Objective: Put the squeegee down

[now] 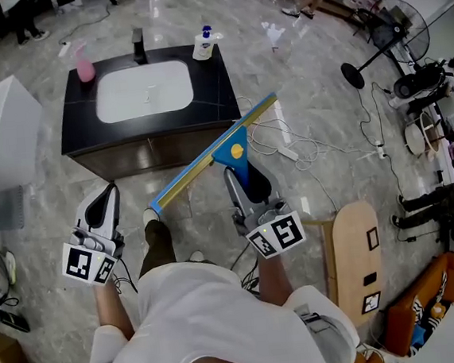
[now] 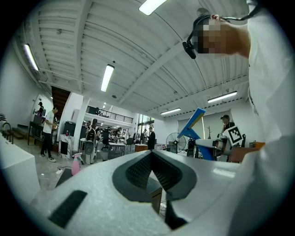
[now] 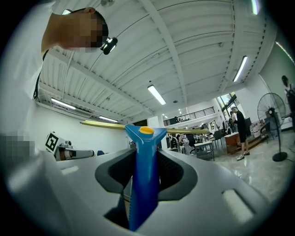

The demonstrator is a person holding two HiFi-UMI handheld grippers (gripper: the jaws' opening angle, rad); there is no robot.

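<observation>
Head view: from above the shoulders, steeply down, floor far below; counter (image 1: 84,110) at 12 o'clock, left gripper (image 1: 102,206) at 8, right gripper (image 1: 247,181) just past centre at 5, squeegee (image 1: 209,161) across the middle. Left gripper view: close behind its jaws, level, into the room; right gripper and squeegee at 3 o'clock. Right gripper view: close behind its jaws, tipped slightly up at the ceiling (image 3: 193,50); squeegee handle very near at 6, left gripper's cube (image 3: 53,142) at 9. Squeegee shared by all three.
</observation>
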